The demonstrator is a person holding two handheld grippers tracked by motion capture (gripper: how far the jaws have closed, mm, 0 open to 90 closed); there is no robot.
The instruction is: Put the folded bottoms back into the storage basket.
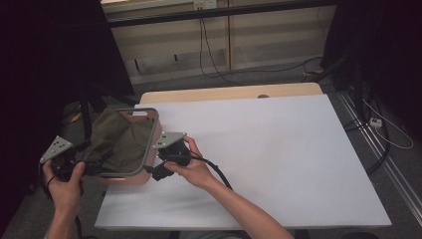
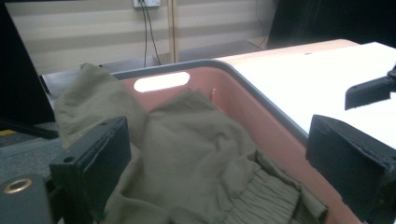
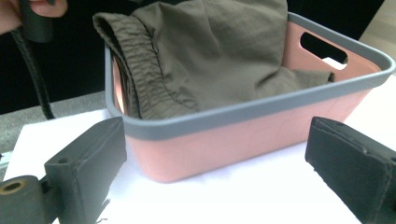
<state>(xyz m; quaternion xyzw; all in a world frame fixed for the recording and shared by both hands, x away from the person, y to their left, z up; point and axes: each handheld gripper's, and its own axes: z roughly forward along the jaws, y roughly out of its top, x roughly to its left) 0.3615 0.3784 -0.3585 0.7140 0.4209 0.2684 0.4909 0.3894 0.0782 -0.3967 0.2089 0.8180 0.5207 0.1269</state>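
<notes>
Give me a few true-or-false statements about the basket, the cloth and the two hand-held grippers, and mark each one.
1. The pink basket sits at the table's left edge. True.
2. The olive garment lies flat on the white table. False: it is bunched inside the basket, spilling over its rim.
3. The left gripper is clamped on the garment. False: its jaws stand open around it.
4. The right gripper is open, facing the basket's side. True.
5. The basket has a grey rim. True.

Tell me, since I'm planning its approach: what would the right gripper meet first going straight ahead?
Probably the pink plastic basket's near side wall, below its grey rim; the right gripper is open.
</notes>
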